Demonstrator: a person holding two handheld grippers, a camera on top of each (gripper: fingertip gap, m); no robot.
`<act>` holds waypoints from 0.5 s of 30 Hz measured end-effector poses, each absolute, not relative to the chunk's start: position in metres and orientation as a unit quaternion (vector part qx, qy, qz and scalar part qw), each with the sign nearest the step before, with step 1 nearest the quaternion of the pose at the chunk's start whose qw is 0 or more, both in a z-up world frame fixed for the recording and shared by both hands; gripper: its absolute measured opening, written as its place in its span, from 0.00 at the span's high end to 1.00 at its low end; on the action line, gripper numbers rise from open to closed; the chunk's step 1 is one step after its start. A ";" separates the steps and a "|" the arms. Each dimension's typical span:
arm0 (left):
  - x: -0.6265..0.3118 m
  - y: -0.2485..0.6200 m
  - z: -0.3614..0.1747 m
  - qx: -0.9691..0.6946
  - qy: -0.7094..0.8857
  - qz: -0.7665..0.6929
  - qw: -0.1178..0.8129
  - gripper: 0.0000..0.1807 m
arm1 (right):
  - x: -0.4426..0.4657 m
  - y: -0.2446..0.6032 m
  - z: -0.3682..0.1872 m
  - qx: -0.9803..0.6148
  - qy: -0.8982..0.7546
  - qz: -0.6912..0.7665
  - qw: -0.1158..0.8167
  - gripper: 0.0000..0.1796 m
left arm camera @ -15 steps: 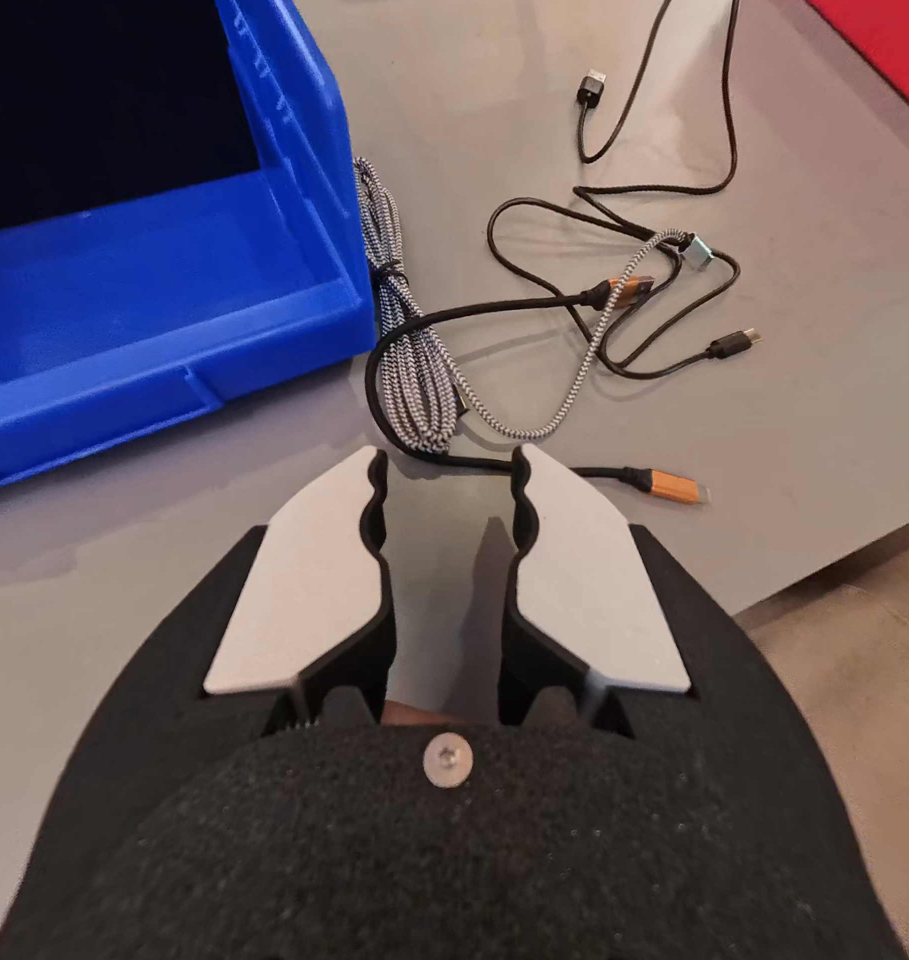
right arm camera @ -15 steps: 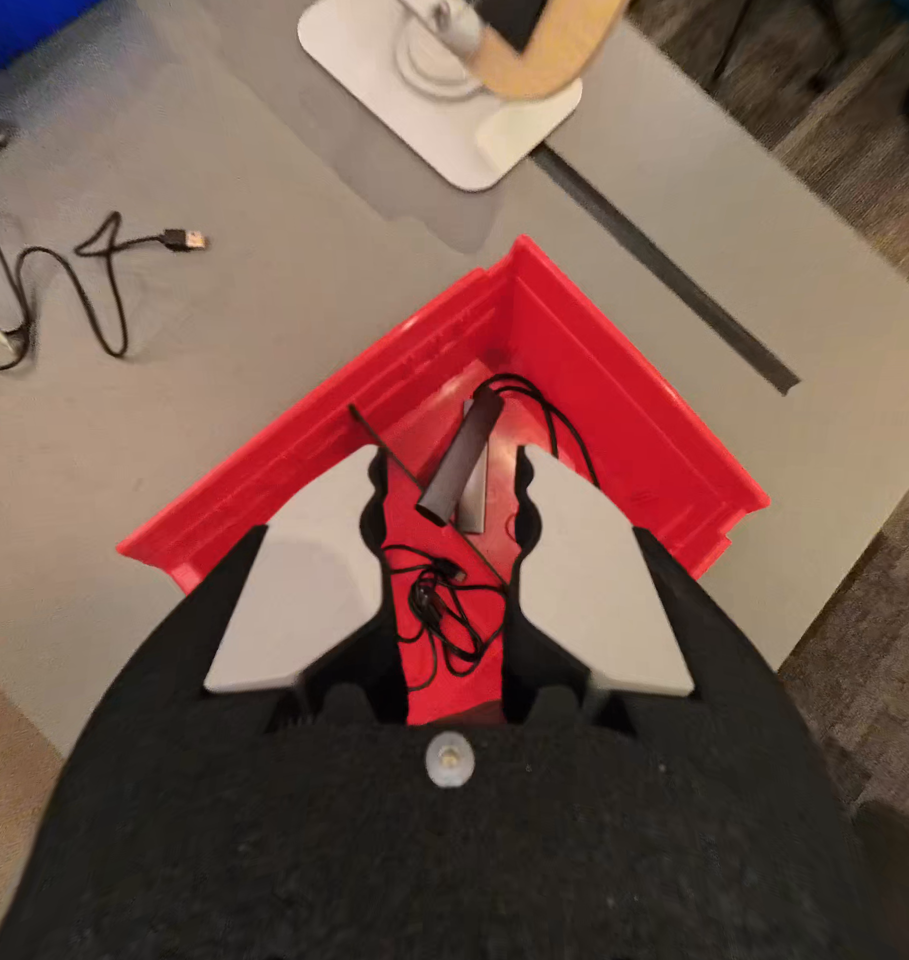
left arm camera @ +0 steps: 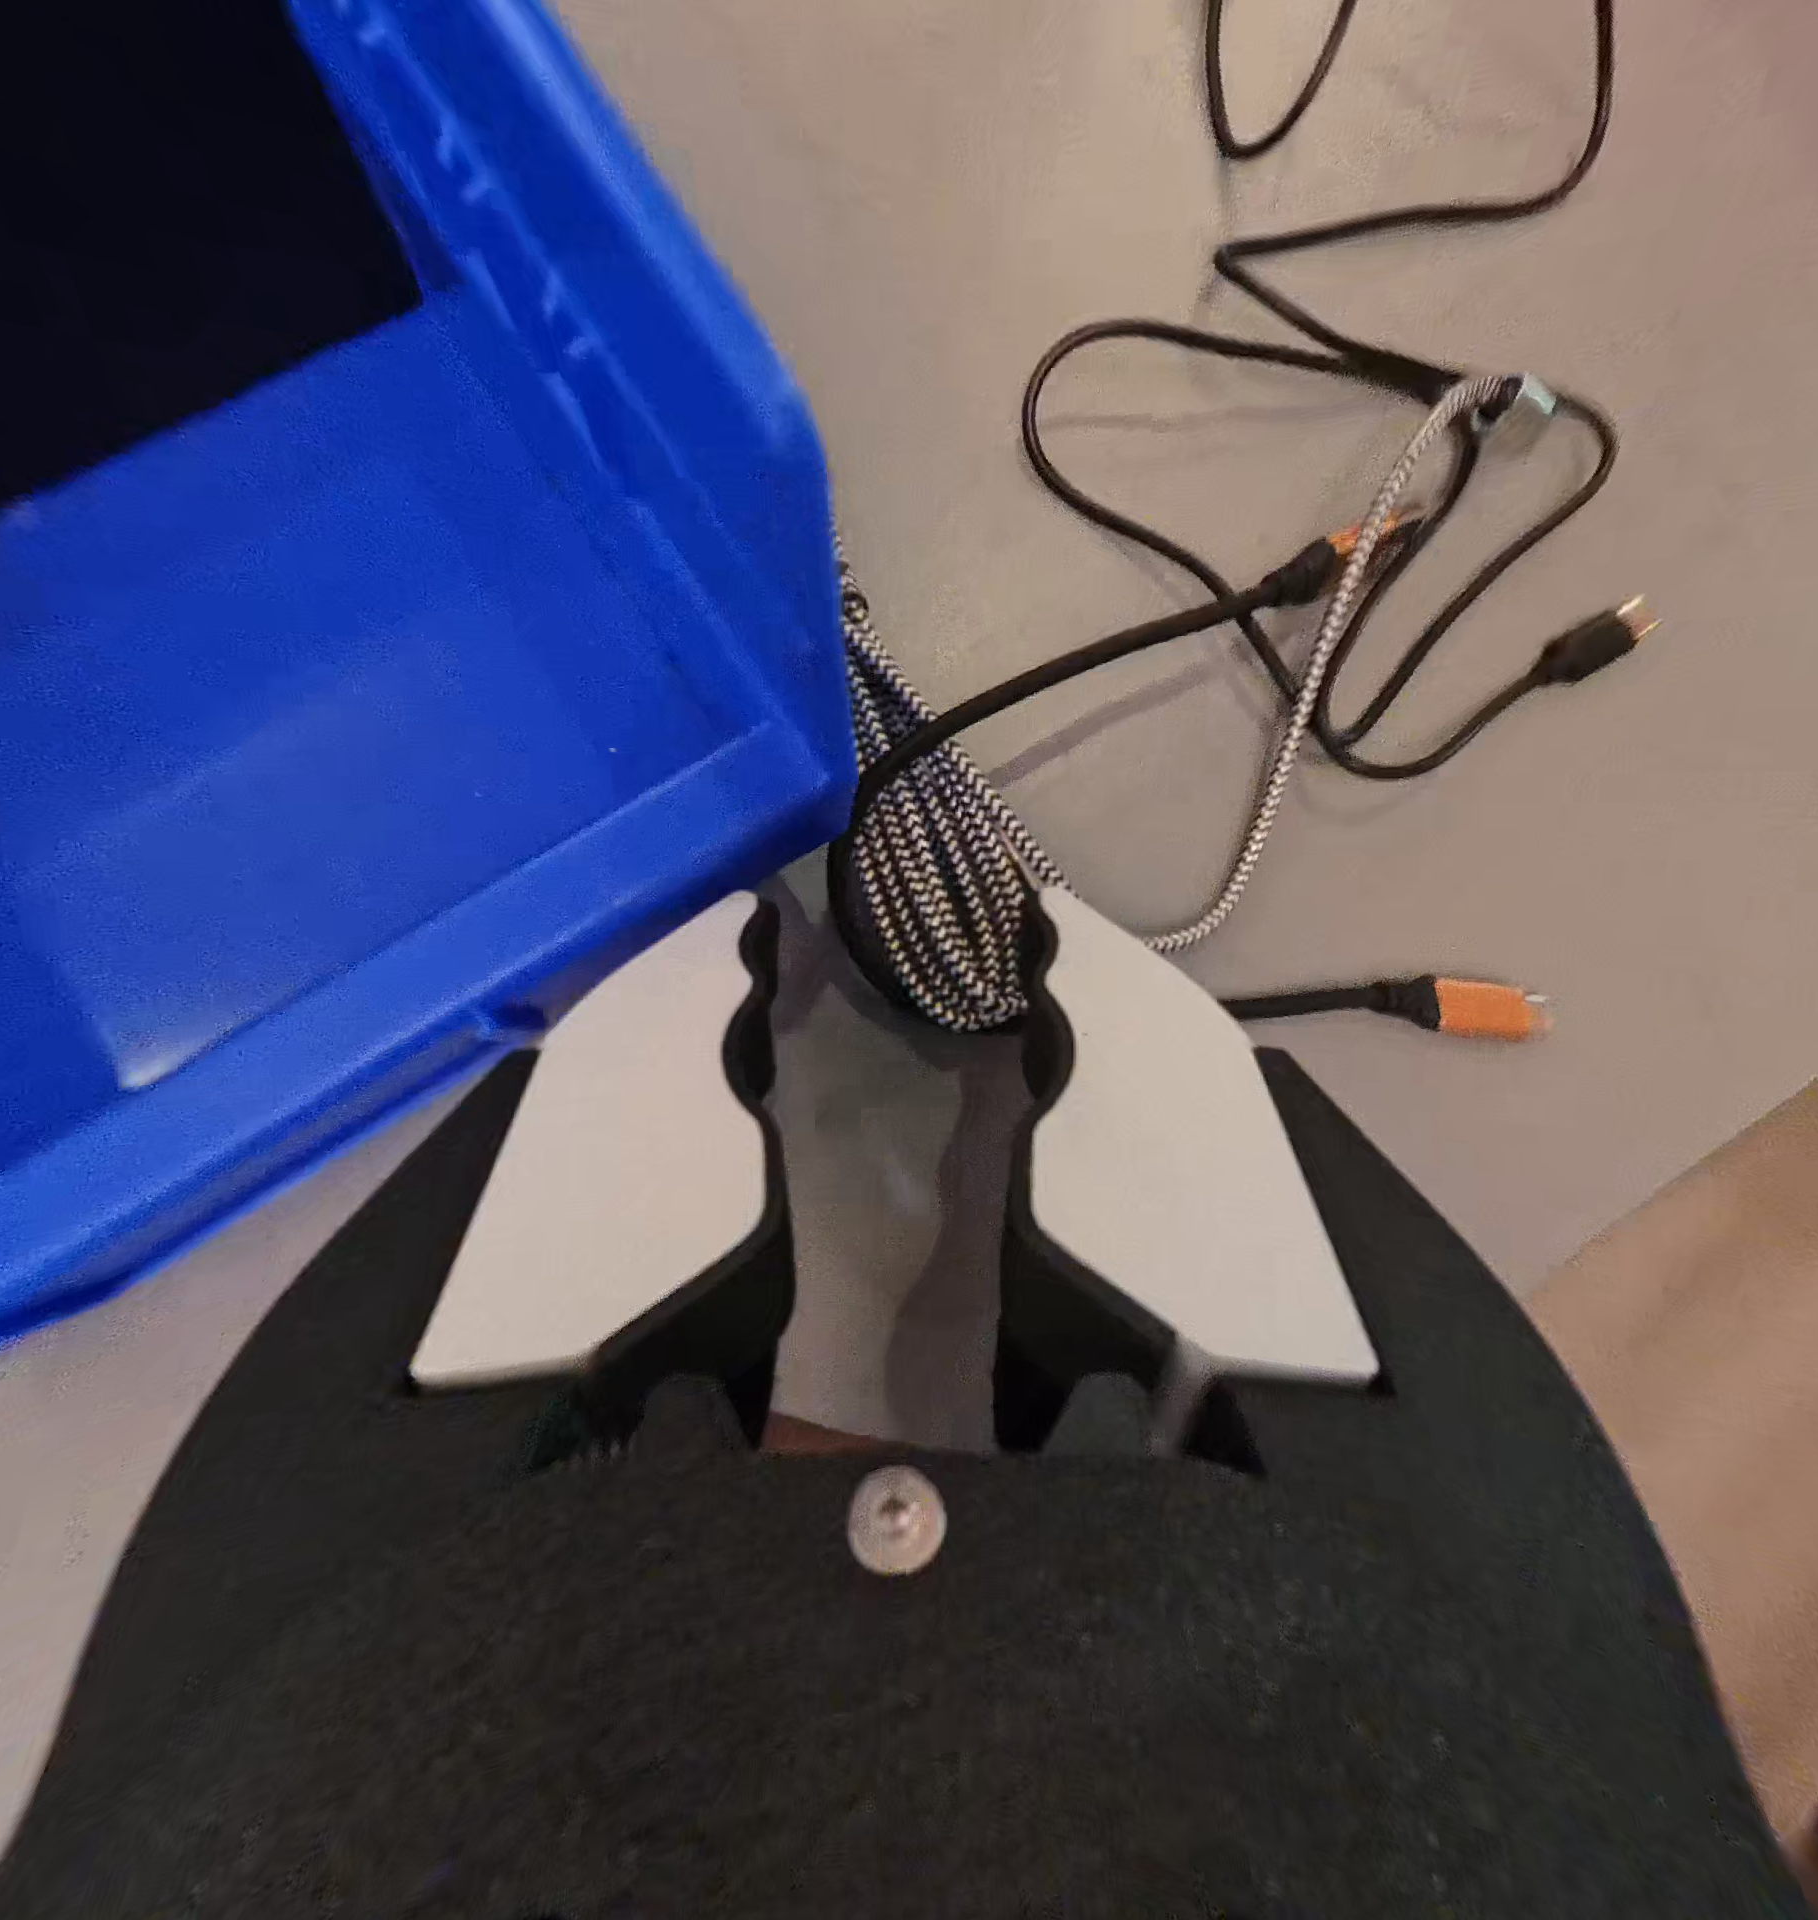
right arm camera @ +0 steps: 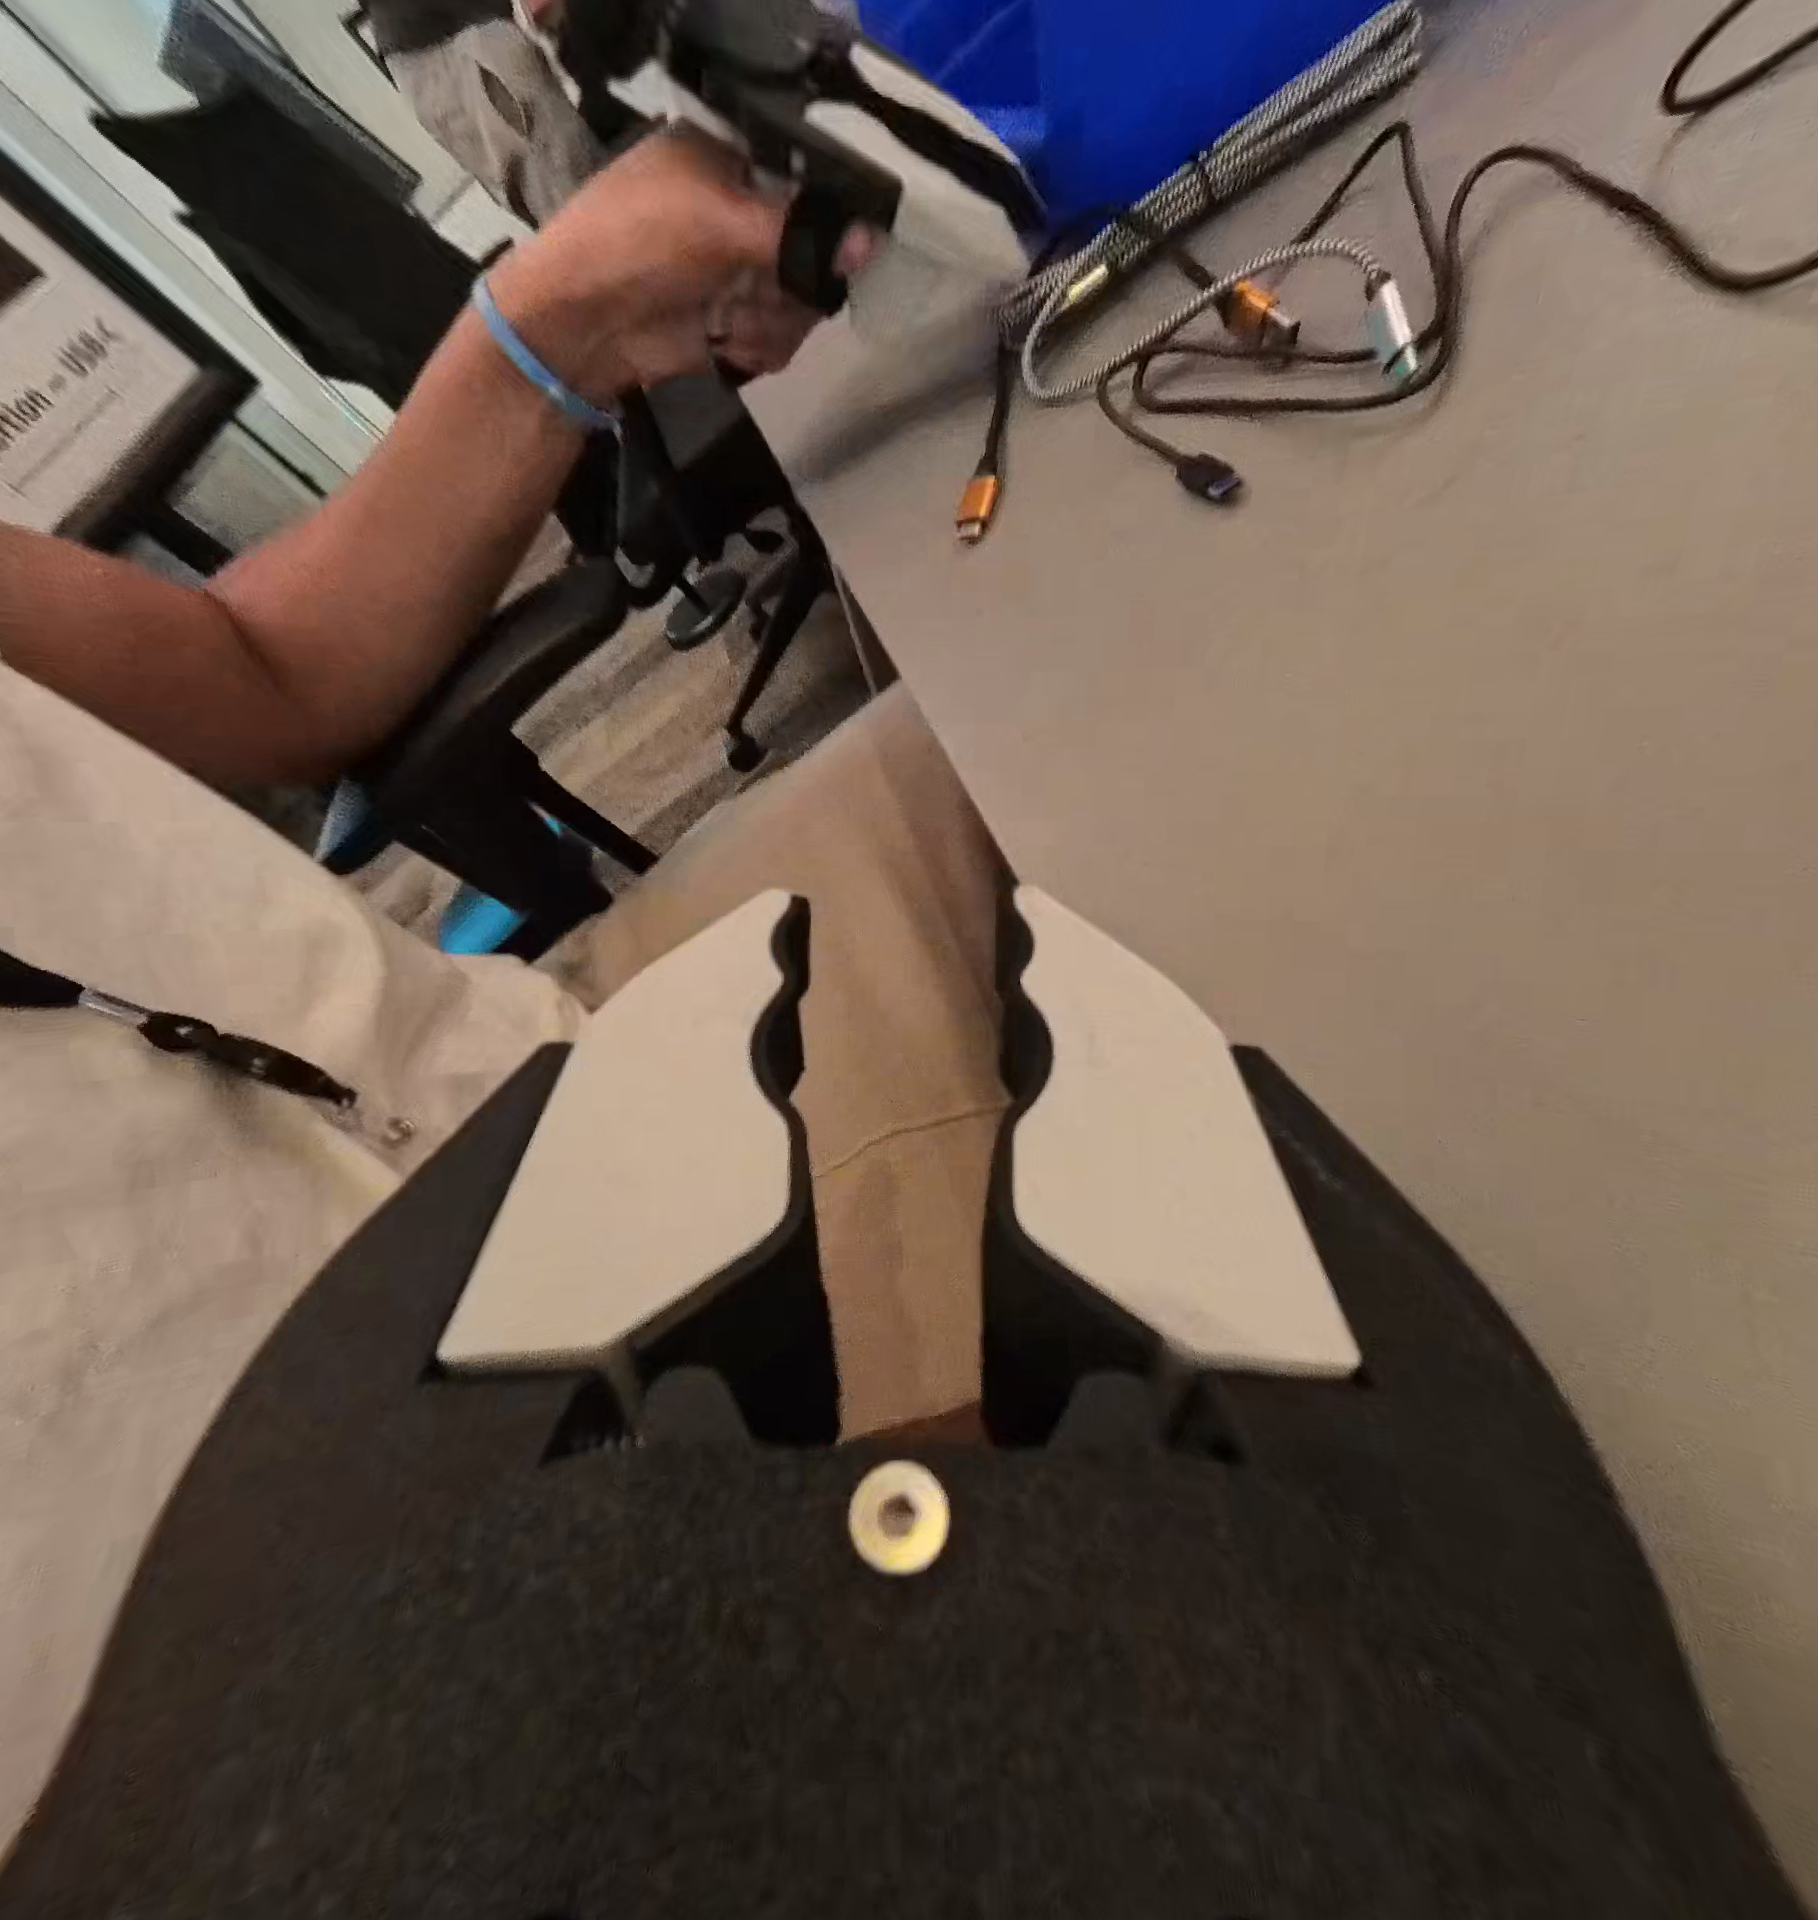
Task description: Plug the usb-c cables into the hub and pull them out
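Observation:
In the left wrist view, my left gripper (left arm camera: 905, 920) is open, its fingertips on either side of the near end of a coiled black-and-white braided cable (left arm camera: 936, 883) beside the blue bin (left arm camera: 365, 727). A black cable with an orange plug (left arm camera: 1487, 1013) lies just right of it. A thin black cable's USB-C plug (left arm camera: 1601, 644) lies farther right. My right gripper (right arm camera: 907, 904) is open and empty over the table's front edge. The right wrist view shows the left gripper (right arm camera: 832, 208) far off in a hand, and the orange plug (right arm camera: 978, 504). No hub is in view.
The grey table (right arm camera: 1456, 935) stretches to the right. Tangled black cables and a silver connector (right arm camera: 1393, 332) lie by the blue bin (right arm camera: 1123, 73). A person's arm (right arm camera: 313, 623) and trouser leg (right arm camera: 884, 1039) are at the table edge. Office chairs stand beyond. The tips of one gripper are about 35 cm away from the tips of the other. My left gripper is the nearer one to the orange plug (right arm camera: 978, 504): about 10 cm, against 20 cm. Seen from the left wrist view (left arm camera: 1479, 993) as well.
My left gripper moved forward until its tips flank the braided cable coil. My right gripper swung away from the red bin with the hub and now faces left across the table edge.

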State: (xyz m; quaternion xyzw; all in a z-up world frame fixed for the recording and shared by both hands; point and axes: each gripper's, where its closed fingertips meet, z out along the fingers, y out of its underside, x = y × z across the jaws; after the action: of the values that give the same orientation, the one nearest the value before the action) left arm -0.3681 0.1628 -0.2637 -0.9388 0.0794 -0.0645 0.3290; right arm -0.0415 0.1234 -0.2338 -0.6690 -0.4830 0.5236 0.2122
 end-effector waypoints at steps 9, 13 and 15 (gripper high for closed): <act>-0.328 0.165 -0.273 -0.927 0.071 -0.165 0.329 0.97 | -0.042 0.119 -0.242 -0.675 -0.452 0.553 0.186 0.84; -0.306 0.169 -0.259 -0.912 0.075 -0.190 0.355 0.97 | -0.041 0.117 -0.240 -0.671 -0.459 0.551 0.188 0.84; -0.298 0.171 -0.244 -0.898 0.078 -0.204 0.382 0.98 | -0.042 0.120 -0.240 -0.674 -0.462 0.540 0.202 0.84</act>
State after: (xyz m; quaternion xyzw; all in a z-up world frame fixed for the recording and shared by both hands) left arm -0.2978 0.1711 -0.2444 -0.8979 0.0781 -0.2038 0.3822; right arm -0.0416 0.1202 -0.2403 -0.6737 -0.4621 0.5403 0.2016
